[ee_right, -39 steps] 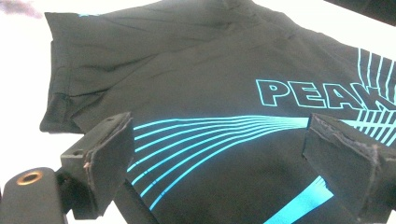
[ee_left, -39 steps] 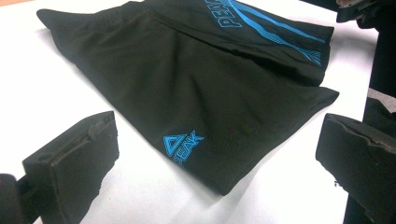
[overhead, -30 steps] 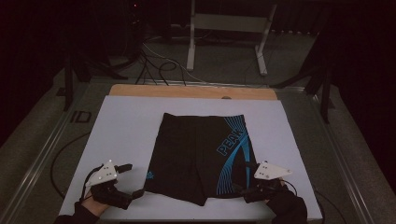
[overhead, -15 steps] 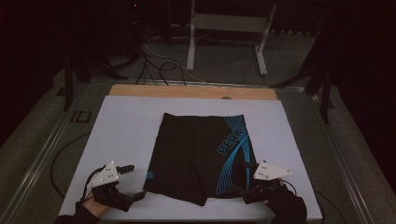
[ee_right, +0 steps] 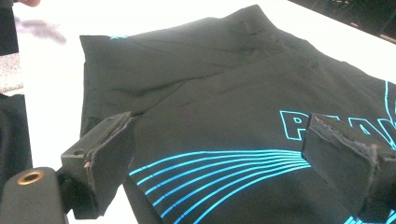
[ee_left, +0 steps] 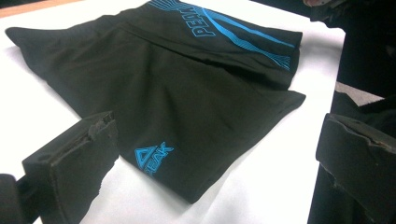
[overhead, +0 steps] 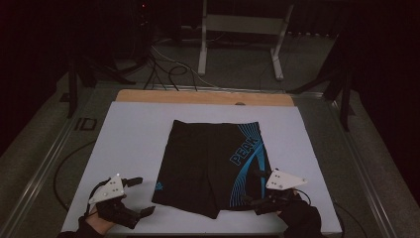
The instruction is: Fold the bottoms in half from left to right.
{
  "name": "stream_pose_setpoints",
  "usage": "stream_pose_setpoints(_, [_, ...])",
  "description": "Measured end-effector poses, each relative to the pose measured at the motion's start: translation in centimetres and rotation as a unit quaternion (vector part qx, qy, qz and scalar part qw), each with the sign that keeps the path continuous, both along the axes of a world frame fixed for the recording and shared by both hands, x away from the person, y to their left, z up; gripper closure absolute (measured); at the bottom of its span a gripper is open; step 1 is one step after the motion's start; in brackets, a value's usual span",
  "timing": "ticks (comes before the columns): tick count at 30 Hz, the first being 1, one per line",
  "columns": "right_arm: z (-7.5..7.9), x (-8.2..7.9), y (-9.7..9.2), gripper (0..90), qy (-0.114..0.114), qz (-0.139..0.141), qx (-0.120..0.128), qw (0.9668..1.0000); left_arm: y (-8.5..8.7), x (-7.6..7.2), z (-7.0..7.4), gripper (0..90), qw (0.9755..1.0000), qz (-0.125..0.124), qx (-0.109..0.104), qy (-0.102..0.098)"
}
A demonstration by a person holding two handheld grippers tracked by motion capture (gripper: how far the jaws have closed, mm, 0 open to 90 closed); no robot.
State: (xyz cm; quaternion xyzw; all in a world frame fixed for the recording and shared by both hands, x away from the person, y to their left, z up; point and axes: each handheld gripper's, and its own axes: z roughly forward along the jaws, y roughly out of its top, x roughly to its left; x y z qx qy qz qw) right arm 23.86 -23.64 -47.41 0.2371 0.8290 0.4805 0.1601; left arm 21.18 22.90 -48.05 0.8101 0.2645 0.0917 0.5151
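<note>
Black shorts lie flat just ahead of both claws. The left gripper gapes wide beside the near hem; the right gripper is spread too, seemingly over the striped leg without pinching it.

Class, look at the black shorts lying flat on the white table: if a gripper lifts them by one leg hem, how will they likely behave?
The shorts lie flat with soft creases, so they would probably droop and fold, not stay stiff. The cloth looks thin, so they are likely light. Smooth fabric on the smooth table might slide or bunch if pushed. They seem unlikely to roll or break.
</note>
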Motion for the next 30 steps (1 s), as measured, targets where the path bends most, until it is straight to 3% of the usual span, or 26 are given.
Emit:
stream_pose_setpoints(6, [0.8,0.2,0.0,9.7,-0.008,-0.009,0.008,0.9999,-0.2,0.0,0.1,0.0,0.9999,0.009,0.003,-0.003])
stream_pose_setpoints(8, [1.2,0.4,0.0,9.7,-0.001,-0.013,0.015,0.9998,-0.4,0.0,0.1,0.0,1.0000,0.009,0.001,0.000])
stream_pose_setpoints(19, [2.5,1.1,0.4,9.7,-0.013,-0.025,0.015,0.9995,-0.9,-0.2,0.4,0.0,1.0000,0.001,0.001,-0.002])
stream_pose_setpoints(25, [3.7,1.9,0.6,9.7,-0.014,-0.030,0.022,0.9992,-0.8,0.0,1.0,0.0,0.9999,0.011,-0.009,-0.009])
stream_pose_setpoints(30, [4.9,3.1,0.8,9.7,-0.019,-0.033,0.023,0.9990,-1.0,0.1,1.1,0.0,0.9999,0.009,-0.005,-0.010])
